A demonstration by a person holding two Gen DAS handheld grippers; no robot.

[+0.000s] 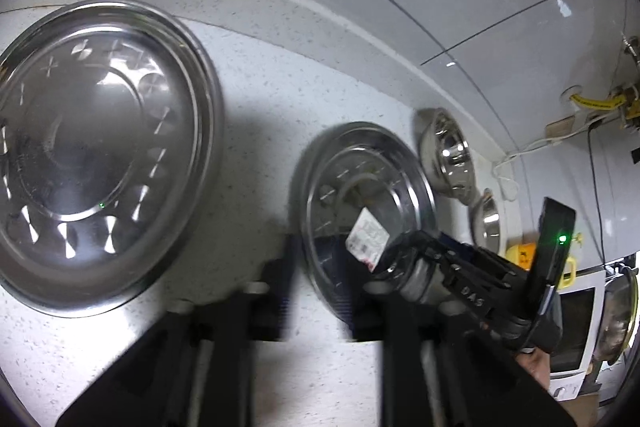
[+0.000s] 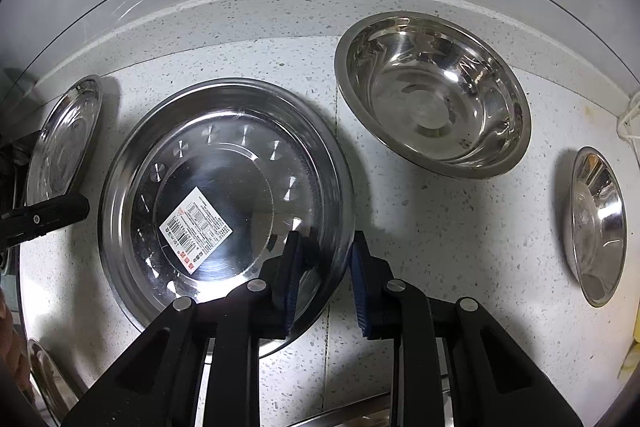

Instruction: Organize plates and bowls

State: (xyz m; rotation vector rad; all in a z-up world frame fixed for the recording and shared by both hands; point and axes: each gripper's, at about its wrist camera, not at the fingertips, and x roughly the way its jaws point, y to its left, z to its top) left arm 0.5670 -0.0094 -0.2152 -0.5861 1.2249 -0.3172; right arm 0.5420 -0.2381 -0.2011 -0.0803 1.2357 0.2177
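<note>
The right gripper (image 2: 324, 267), jaws parted, straddled the near rim of a round stainless-steel plate bearing a white barcode sticker (image 2: 224, 203) on the speckled white countertop (image 2: 440, 235), apparently ready to lift it for stacking, while the left gripper (image 1: 316, 287) hovered open nearby.

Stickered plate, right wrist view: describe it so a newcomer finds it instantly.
On the speckled white counter, look left of the deep steel bowl. The wide flat steel plate lies there, its rim between the right gripper fingers. Only it carries a white barcode sticker at its centre.
</note>
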